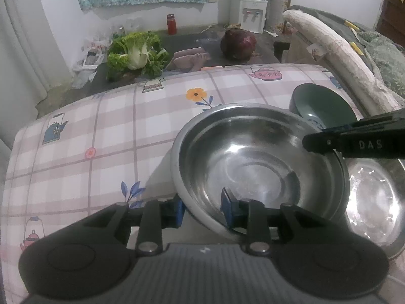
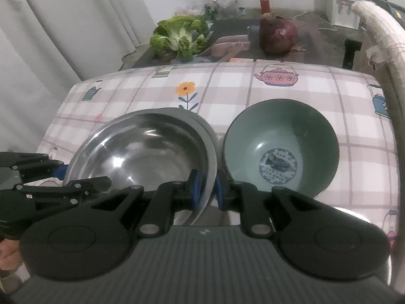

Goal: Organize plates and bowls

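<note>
A steel bowl (image 1: 253, 162) is held tilted above the checked tablecloth (image 1: 101, 136). My left gripper (image 1: 202, 209) is shut on its near left rim, one blue pad inside and one outside. My right gripper (image 2: 207, 187) is shut on the same steel bowl's (image 2: 141, 152) right rim. It shows in the left wrist view (image 1: 311, 143) reaching in from the right. A green ceramic bowl (image 2: 281, 147) with a blue pattern stands upright just right of the steel bowl, also in the left wrist view (image 1: 321, 103). A second steel bowl (image 1: 377, 200) sits at the near right.
Beyond the table's far edge lie a lettuce (image 2: 177, 38), a red cabbage (image 2: 277, 36), a red jar (image 2: 263, 2) and a person's bare feet (image 2: 229, 45). A water dispenser (image 1: 249, 12) stands at the back. Curtains (image 2: 63, 25) hang on the left. A padded couch arm (image 1: 341, 50) runs along the right.
</note>
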Demonstrator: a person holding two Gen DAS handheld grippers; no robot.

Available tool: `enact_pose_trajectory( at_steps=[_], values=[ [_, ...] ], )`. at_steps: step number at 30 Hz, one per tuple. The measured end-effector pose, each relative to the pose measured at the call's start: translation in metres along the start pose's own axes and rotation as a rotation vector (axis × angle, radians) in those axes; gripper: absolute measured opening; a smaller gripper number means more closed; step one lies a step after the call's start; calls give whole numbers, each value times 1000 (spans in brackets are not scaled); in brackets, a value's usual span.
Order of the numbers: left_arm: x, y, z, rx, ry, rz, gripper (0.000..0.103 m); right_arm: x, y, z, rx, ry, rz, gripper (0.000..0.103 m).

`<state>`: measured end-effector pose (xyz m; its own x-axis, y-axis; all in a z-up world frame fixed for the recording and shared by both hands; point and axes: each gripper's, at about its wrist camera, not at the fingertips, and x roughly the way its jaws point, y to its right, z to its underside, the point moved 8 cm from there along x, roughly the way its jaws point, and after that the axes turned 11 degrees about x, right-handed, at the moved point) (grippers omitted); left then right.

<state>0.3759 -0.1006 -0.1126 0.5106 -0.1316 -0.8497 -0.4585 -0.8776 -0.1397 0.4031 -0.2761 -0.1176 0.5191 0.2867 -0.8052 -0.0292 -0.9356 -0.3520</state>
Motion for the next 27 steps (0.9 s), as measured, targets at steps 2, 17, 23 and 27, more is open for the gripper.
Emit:
enact_pose_trajectory(
  at_steps=[2, 17, 23, 27],
  values=[
    [0, 0, -1, 3, 1, -6, 31, 0, 1, -1, 5, -1, 1, 14],
    [-7, -9, 1, -12, 38, -13, 45, -1, 2, 1, 28, -22, -7, 17],
    [-10, -14, 3, -15, 56, -15, 48, -1, 2, 3, 41, -35, -9, 21],
    [-2, -17, 4, -23, 37, -22, 48, 1, 3, 3, 52, -45, -7, 22]
  ],
)
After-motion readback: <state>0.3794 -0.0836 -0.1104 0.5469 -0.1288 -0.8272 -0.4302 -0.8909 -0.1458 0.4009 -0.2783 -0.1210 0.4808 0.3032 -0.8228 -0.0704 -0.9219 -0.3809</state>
